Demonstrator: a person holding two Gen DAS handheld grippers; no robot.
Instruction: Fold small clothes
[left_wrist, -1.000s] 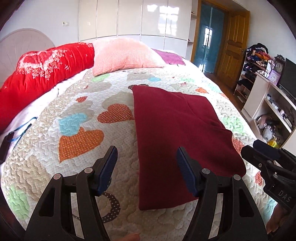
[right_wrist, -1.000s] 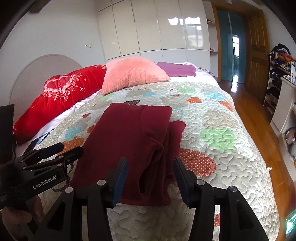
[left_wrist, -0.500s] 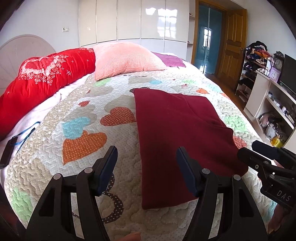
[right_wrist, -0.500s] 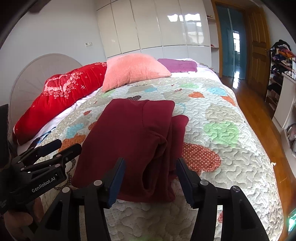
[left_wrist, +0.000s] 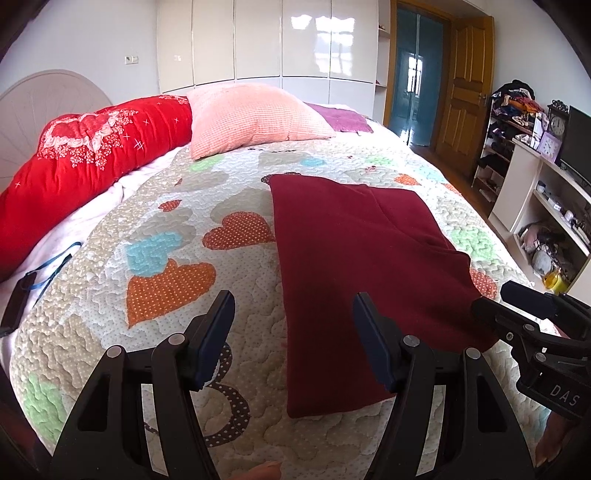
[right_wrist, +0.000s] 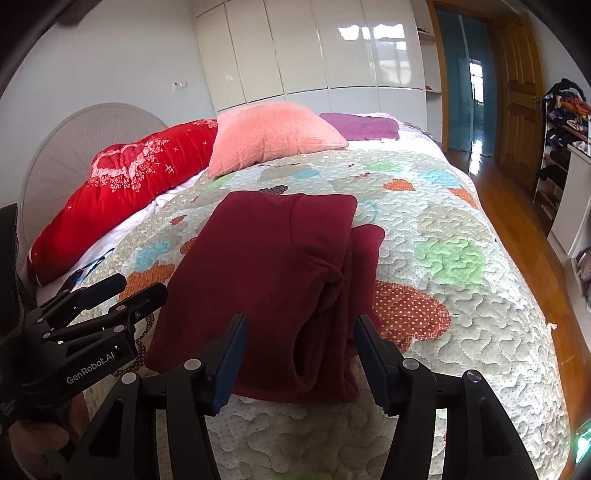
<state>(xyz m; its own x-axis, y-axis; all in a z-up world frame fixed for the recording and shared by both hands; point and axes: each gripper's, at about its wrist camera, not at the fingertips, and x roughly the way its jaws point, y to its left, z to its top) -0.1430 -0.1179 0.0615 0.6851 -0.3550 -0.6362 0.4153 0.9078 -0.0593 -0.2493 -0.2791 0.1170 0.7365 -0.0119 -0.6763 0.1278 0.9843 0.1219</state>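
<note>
A dark red garment (left_wrist: 351, 240) lies folded lengthwise on the heart-patterned quilt (left_wrist: 166, 221). Its right side is bunched into a thicker fold (right_wrist: 354, 266). My left gripper (left_wrist: 292, 299) hovers open over the garment's near left edge, its pads touching nothing. The right gripper (right_wrist: 300, 321) stands open above the near end of the garment (right_wrist: 266, 258), clear of the cloth. Each gripper shows in the other's view: the right one (left_wrist: 493, 295) by the garment's right corner, the left one (right_wrist: 140, 286) at its left.
A red bolster (left_wrist: 85, 158), a pink pillow (left_wrist: 255, 114) and a purple cloth (left_wrist: 343, 120) lie at the head of the bed. A black strap (left_wrist: 18, 299) rests at the left edge. Cluttered shelves (left_wrist: 546, 206) and wooden floor (right_wrist: 517, 221) are to the right.
The right gripper's jaws have spread a little wider. The garment lies as before and the left gripper's jaws have kept their gap.
</note>
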